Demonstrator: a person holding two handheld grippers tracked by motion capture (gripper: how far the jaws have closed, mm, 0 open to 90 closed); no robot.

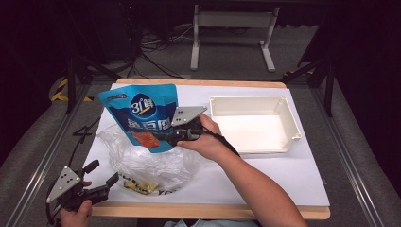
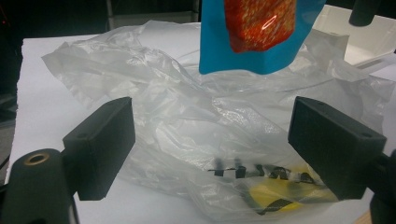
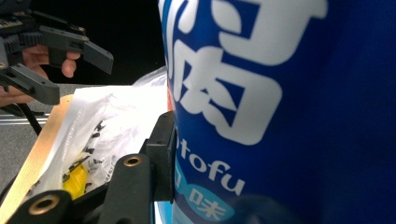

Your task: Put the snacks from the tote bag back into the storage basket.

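Observation:
A blue snack pouch (image 1: 142,113) with white lettering and an orange picture hangs upright above a crumpled clear plastic bag (image 1: 146,161). My right gripper (image 1: 166,137) is shut on the pouch's lower right edge; in the right gripper view the pouch (image 3: 280,107) presses against the black jaw. The pouch's lower end (image 2: 257,37) hangs over the plastic bag (image 2: 196,130), which holds something yellow and black (image 2: 275,193). My left gripper (image 1: 101,174) stands open at the table's front left corner, its jaws facing the bag with nothing between them. It also appears far off as the left gripper (image 3: 79,70).
A white rectangular tray (image 1: 293,127) lies at the right on the white sheet that covers the wooden table (image 1: 213,213). Behind the table stand a white frame's legs (image 1: 195,42) and loose cables on the floor.

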